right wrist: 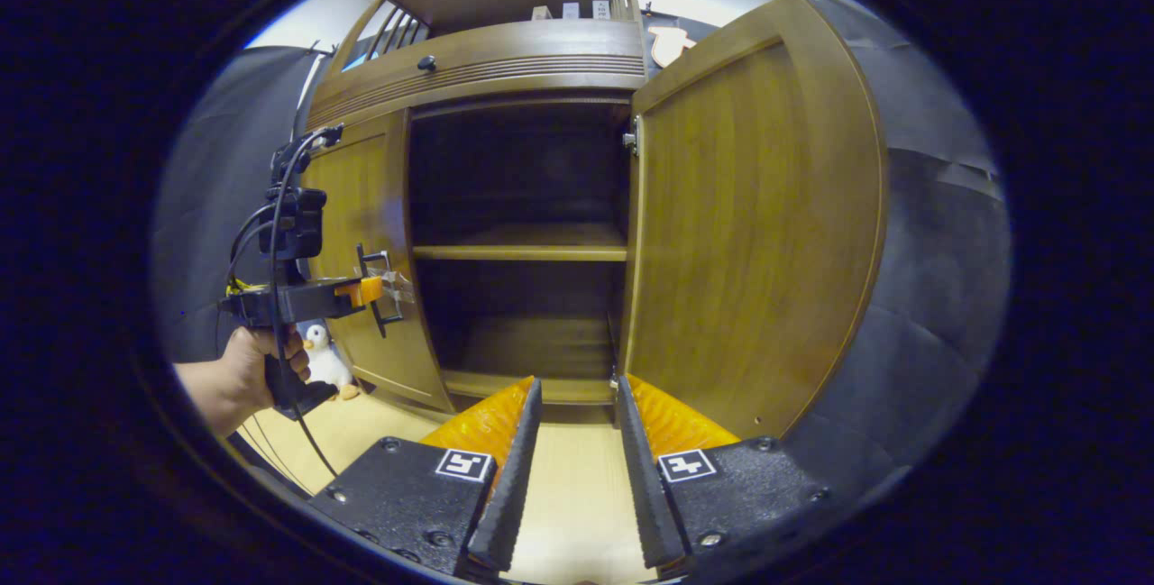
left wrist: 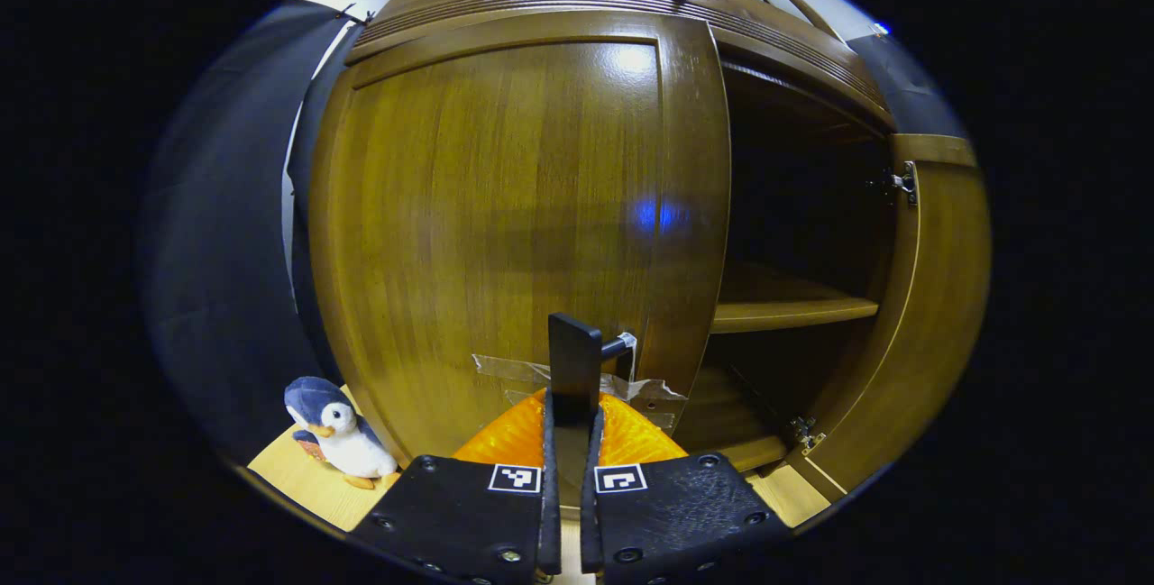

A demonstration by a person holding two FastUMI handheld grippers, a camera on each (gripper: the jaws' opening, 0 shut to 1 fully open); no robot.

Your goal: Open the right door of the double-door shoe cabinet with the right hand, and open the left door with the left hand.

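The left gripper [left wrist: 570, 405] is clamping both fingers on the left door's handle [left wrist: 574, 367], at 6 o'clock in the left gripper view. The right gripper [right wrist: 573, 427] is hanging parted and empty, with the right door [right wrist: 753, 233] standing wide open at 3 o'clock and the left door [right wrist: 365, 251] at 9 o'clock.

what our tools look like

we see the left tool [left wrist: 571, 441] with two dark textured blocks, each carrying a small square black-and-white marker and round screws, backed by ribbed orange parts. the right tool [right wrist: 572, 468] has the same blocks, markers, screws and orange ribbing, with toothed inner edges. in the right gripper view, our left hand [right wrist: 257, 369] is bare, under black cables and a black housing.
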